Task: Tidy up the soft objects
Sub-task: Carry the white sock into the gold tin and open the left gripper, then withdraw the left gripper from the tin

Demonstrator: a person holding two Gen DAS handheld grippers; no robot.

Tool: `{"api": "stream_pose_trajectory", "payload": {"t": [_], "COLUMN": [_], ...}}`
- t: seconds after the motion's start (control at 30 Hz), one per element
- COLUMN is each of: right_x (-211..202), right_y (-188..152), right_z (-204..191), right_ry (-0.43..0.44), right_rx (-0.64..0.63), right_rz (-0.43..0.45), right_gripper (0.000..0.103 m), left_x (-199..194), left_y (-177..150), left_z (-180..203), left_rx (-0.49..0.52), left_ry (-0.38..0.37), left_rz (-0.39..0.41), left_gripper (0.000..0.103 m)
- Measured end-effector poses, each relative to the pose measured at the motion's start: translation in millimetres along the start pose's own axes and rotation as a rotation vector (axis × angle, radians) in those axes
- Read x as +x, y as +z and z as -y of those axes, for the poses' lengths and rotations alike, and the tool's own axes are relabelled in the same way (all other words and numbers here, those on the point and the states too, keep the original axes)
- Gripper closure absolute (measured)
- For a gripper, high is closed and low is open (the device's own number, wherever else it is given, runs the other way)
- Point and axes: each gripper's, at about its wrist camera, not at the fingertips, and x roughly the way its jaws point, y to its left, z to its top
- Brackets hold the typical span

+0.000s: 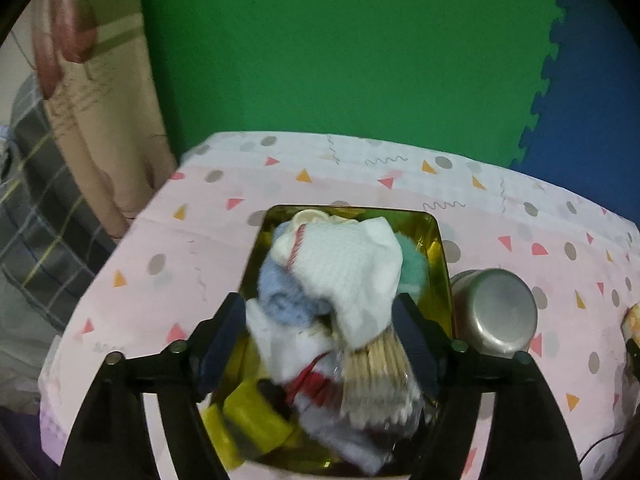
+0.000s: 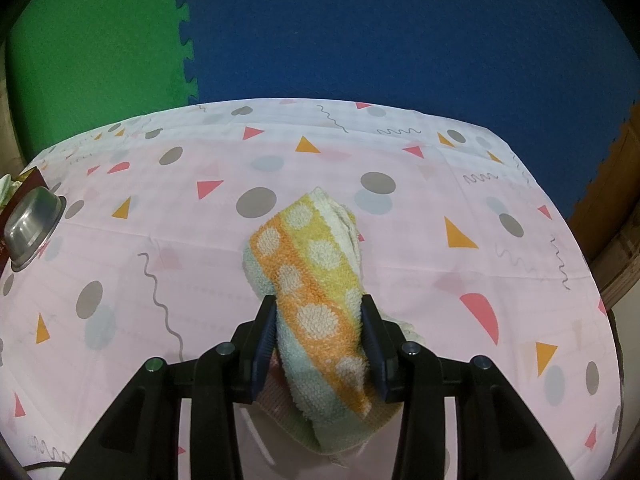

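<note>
Two tools | left [image 1: 320, 334] spread over tin [image 1: 442, 264], possibly cotton swabs [image 1: 376, 372] | right [image 2: 320, 340] pinching towel [image 2: 308, 280]

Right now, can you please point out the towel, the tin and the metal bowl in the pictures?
towel [image 2: 316, 280]: right wrist view, on its orange dotted stripe.
tin [image 1: 434, 236]: left wrist view, on its right gold wall.
metal bowl [image 1: 498, 308]: left wrist view, on its upturned flat base.

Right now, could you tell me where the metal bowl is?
The metal bowl lies overturned on the tablecloth, right of the gold tin in the left wrist view.
</note>
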Motion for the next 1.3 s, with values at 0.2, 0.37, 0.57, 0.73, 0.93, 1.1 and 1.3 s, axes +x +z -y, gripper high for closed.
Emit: {"api": "stream_pose_trajectory", "payload": {"t": [0.2, 0.37, 0.57, 0.73, 0.93, 1.1, 1.3], "right_x": [-1.3, -3.3, -9.4, -22.0, -40.9, -59.8, -75.6], "right_y": [0.0, 0.1, -0.2, 3.0, 14.4, 30.2, 47.7], "right_z": [-0.2, -2.8, -9.8, -30.7, -74.2, -124.7, -194.1], "right_ry": [-0.020, -0.039, -0.042, -0.012, 0.052, 0.134, 0.237], "right_rx": [0.003, 0.027, 0.041, 0.028, -0.021, -0.088, -0.179], "right_rz": [-0.002, -0.007, -0.019, -0.017, 0.007, 0.034, 0.050], "right_gripper": [0.064, 0.066, 0.068, 0.068, 0.068, 0.068, 0.068], "left_x": [-23.5, -31.4, -34.5, -36.4, -37.3, -40.0, -39.9], "left_y": [-27.2, -45.7, -59.8, -66.8, -72.3, -75.8, -78.5], "left_z": [-6.6, -10.2, -20.5, -32.9, -47.0, -57.4, -72.6], "left_rx": [0.001, 0.006, -0.038, -0.083, -0.117, -0.149, -0.181], "left_ry": [0.041, 0.076, 0.079, 0.099, 0.130, 0.145, 0.174], "left_rz": [0.039, 0.061, 0.065, 0.071, 0.079, 0.083, 0.080], "left_gripper": [0.025, 0.025, 0.024, 0.024, 0.024, 0.024, 0.022]}}
